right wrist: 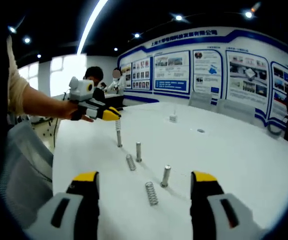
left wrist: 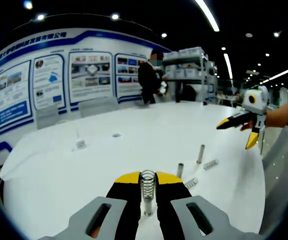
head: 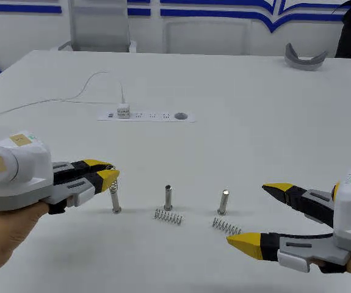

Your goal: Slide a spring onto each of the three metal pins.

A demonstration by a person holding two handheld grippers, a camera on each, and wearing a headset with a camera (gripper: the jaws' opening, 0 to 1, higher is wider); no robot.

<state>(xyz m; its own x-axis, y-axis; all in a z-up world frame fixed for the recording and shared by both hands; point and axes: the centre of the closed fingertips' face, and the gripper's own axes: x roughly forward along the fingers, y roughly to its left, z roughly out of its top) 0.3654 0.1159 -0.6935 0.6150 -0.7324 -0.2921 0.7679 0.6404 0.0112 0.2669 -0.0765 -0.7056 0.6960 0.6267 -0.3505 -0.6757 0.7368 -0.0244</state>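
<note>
First of the three springs is in hand. The left claw is pinched narrow on a small coiled steel spring, which sits over the top of the leftmost upright metal pin. In the left gripper view the coil stands between the yellow tips with the shaft showing beneath. We judge it started on the pin but not seated (the lower shaft is bare).

The middle metal pin and rightmost metal pin stand bare, in a row toward 3 o'clock of the first, on the white table. One loose spring lies flat at 6 o'clock of the middle pin. A second loose spring lies at 6 o'clock of the rightmost pin.

The right claw is spread wide and holds nothing, near the second loose spring at its 3 o'clock.

Next, as we read it: ease the held coil straight down the shaft, keeping it in line, then let go. The right claw would then need to close across the nearby coil and stand it upright over its pin.
</note>
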